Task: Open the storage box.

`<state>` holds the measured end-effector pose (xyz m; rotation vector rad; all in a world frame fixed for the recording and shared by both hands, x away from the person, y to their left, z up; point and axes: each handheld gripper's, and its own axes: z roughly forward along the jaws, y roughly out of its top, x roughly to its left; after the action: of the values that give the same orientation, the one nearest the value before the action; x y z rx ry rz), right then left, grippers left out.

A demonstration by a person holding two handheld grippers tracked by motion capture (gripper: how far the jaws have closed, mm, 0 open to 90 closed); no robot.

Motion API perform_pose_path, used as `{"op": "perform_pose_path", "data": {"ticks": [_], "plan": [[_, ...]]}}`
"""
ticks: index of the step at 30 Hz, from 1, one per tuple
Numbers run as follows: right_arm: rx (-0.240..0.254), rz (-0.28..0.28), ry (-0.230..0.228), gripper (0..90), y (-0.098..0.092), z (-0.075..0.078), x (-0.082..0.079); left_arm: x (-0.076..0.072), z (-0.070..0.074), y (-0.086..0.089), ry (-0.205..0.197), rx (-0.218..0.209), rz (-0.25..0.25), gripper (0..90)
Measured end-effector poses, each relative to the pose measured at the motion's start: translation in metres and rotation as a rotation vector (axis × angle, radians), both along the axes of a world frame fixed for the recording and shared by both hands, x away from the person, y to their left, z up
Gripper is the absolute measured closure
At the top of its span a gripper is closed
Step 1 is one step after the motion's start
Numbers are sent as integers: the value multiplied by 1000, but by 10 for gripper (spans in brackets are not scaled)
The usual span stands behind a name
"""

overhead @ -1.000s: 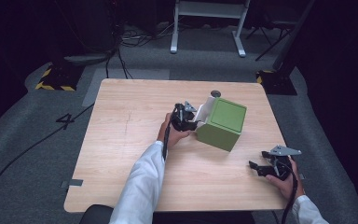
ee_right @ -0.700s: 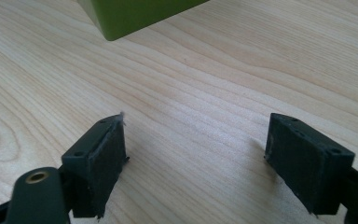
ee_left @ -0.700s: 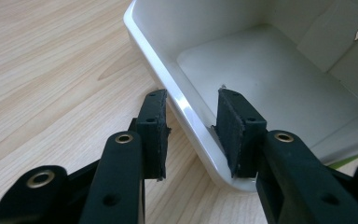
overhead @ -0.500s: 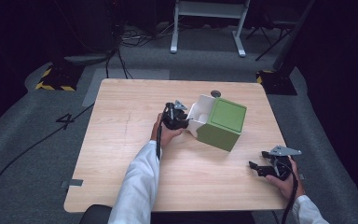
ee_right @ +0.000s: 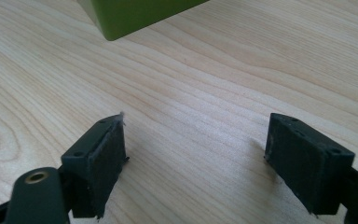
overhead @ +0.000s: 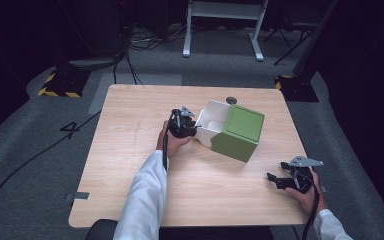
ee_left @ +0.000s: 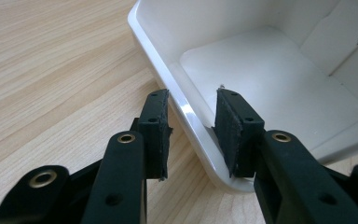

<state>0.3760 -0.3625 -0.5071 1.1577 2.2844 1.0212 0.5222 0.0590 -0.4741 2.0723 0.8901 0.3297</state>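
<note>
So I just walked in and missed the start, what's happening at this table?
A person holds a gripper in each hand at a wooden table. The left gripper has its jaws straddling the rim of a white drawer, one pad inside and one outside, with gaps showing. The drawer sticks out of a green box. The right gripper rests open near the table's right front, apart from the box.
</note>
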Motion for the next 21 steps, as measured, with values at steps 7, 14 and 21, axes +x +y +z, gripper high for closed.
{"op": "perform_pose_path", "data": {"ticks": [7,14,21], "plan": [[0,0,0,203,0,0,0,4,0,13,9,-1,20,630],[0,0,0,203,0,0,0,7,1,20,13,5,35,625],[0,0,0,203,0,0,0,8,2,23,20,-3,49,610]]}}
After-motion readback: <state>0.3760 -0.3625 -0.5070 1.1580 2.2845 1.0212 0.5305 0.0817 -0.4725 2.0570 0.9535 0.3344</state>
